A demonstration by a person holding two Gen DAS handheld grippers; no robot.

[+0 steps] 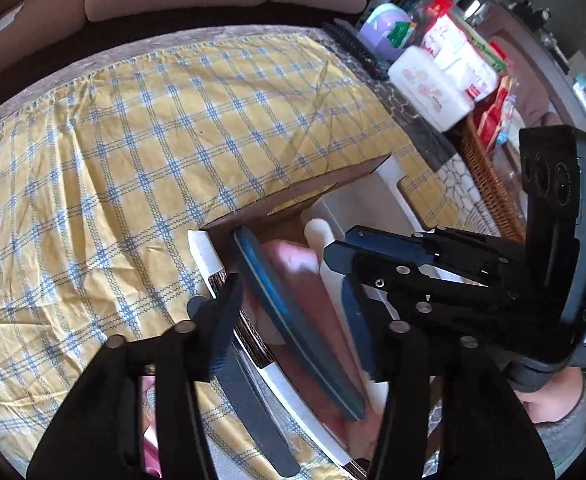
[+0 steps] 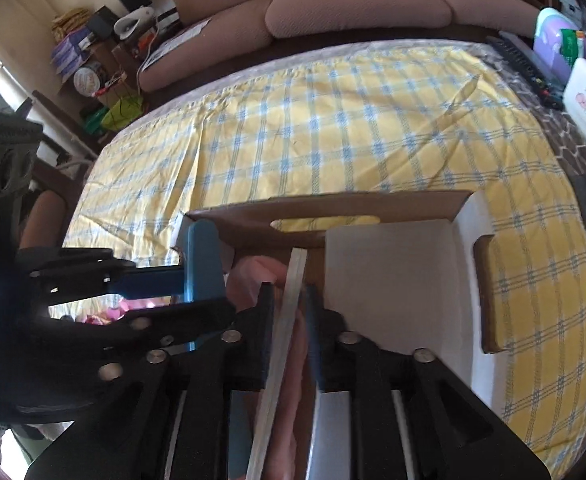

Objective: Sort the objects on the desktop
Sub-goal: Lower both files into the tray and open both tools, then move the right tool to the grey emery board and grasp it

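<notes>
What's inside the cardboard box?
In the box: a blue nail file, a white stick and something pink beneath them. The grippers hide the box's near end.

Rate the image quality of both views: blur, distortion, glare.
Left wrist: fisheye bends the tablecloth edges; the blue file is motion-smeared. Right wrist: dark vignette corners, a glare spot on the left gripper, blurred near fingers.

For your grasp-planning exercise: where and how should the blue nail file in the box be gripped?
Grip the blue file near its raised upper end, from above. It stands on edge, leaning in the box against the pink item, so fingers can close across its flat faces.
</notes>
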